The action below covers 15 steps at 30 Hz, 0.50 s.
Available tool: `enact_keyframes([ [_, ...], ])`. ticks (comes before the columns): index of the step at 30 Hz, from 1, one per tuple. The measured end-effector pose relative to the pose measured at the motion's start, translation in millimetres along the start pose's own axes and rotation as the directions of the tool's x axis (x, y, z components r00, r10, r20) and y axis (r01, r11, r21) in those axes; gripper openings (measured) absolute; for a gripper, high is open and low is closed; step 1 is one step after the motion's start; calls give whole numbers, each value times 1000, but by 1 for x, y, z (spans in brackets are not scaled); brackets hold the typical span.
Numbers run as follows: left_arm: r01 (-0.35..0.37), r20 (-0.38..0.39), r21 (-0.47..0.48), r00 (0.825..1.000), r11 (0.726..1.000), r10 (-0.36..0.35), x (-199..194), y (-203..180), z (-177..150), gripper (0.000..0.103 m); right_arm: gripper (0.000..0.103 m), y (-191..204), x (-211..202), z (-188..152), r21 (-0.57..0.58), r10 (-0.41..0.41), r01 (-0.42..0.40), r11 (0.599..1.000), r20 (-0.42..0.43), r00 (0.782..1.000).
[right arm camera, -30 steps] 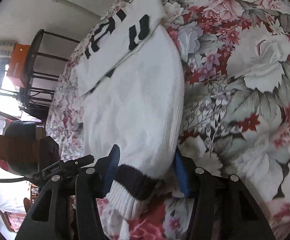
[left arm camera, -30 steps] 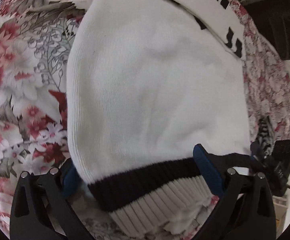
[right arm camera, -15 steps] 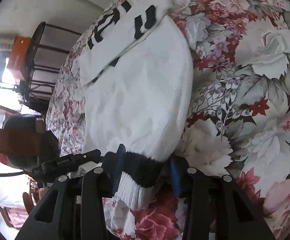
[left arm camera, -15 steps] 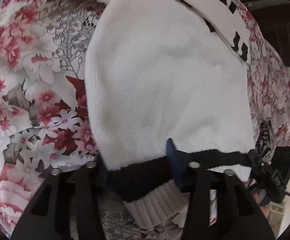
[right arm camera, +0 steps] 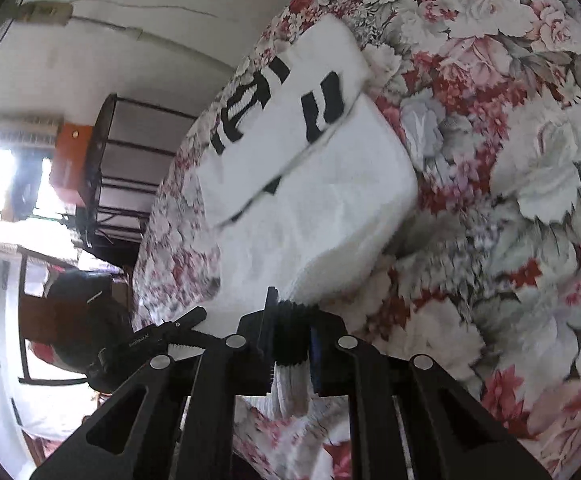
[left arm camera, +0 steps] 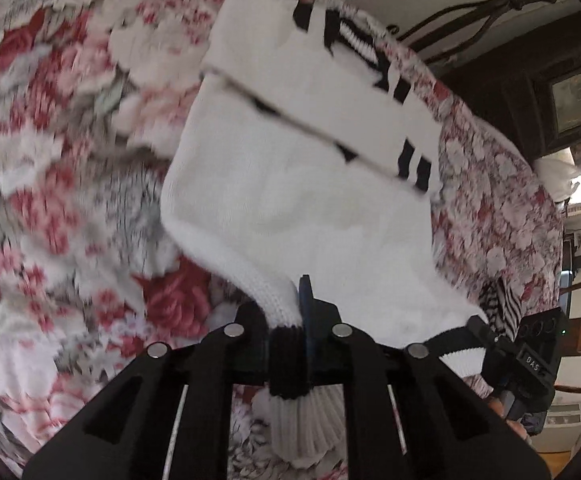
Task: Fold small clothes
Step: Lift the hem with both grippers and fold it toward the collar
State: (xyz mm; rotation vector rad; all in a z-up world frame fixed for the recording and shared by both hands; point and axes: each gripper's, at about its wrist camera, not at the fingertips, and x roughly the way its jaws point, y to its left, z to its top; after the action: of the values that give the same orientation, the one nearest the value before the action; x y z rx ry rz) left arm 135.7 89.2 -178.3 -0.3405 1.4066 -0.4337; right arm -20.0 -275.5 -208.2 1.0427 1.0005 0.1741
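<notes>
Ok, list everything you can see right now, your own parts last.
Sock: one, white with a black band at the ribbed cuff, on the bedspread, cuff end lifted and pinched at both corners.
Second sock: one, white with black marks, lying across the first sock's far end.
Bedspread: one, red, pink and grey floral, under both socks.
Metal stand: one, black, beyond the bed in the right view.
Orange box: one, beside the stand.
Left gripper: black, blue pads, shut on the cuff.
Right gripper: black, blue pads, shut on the cuff.
</notes>
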Motion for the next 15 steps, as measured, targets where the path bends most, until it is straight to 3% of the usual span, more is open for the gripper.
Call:
enact_keyframes([
  [10, -31, 83, 2, 996, 1000, 30, -7, -11, 56, 10, 14, 30, 12, 57, -39, 8, -7, 999, 36, 999],
  [15, -34, 105, 5, 994, 999, 33, -1, -19, 83, 10, 14, 23, 29, 91, 13, 17, -18, 1000, 49, 999],
])
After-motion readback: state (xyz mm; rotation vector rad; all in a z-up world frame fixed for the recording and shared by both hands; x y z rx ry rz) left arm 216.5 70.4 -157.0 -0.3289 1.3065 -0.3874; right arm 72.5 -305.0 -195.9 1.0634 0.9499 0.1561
